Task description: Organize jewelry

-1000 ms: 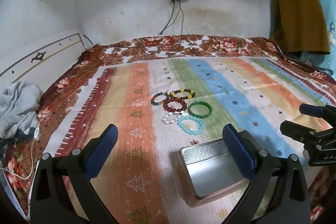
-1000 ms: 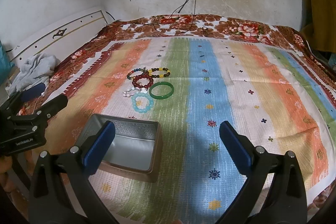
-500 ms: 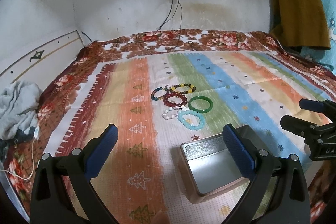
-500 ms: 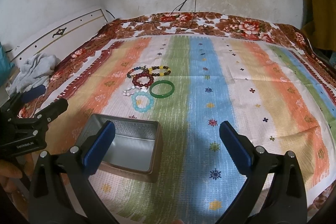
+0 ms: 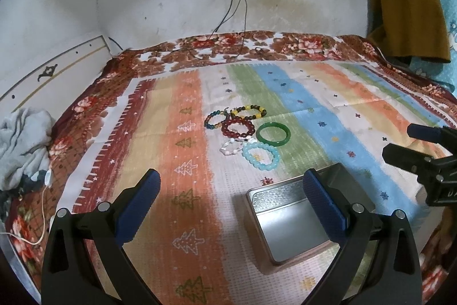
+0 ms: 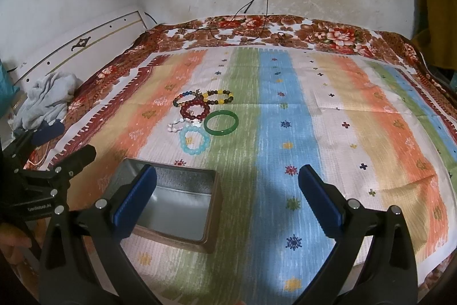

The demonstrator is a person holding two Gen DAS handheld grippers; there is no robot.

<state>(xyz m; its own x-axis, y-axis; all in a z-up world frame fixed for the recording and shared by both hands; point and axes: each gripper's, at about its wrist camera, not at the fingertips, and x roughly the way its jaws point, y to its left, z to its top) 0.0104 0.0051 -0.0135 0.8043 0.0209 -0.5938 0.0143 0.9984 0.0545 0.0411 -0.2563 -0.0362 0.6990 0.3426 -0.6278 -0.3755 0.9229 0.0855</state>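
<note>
Lifted and tipped slightly downward since earlier: left gripper (image 5: 228, 196), right gripper (image 6: 227, 186), both released, empty. Ahead, beyond the open tin (image 5: 297, 216): bracelets (image 5: 245, 133) clustered. Green bangle (image 6: 221, 122) probably rigid, slick, breakable; best pinched across its rim.

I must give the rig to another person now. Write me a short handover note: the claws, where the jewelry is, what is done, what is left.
Left claw: open, holding nothing.
Right claw: open, holding nothing.
Tin box: open on the striped blanket, nothing inside.
Jewelry lies in one cluster beyond the box: green bangle, light blue bracelet, dark red bracelet, white bracelet, two multicolour bead bracelets behind them.
Done: nothing placed.
Left: move all six pieces into the box.
</note>
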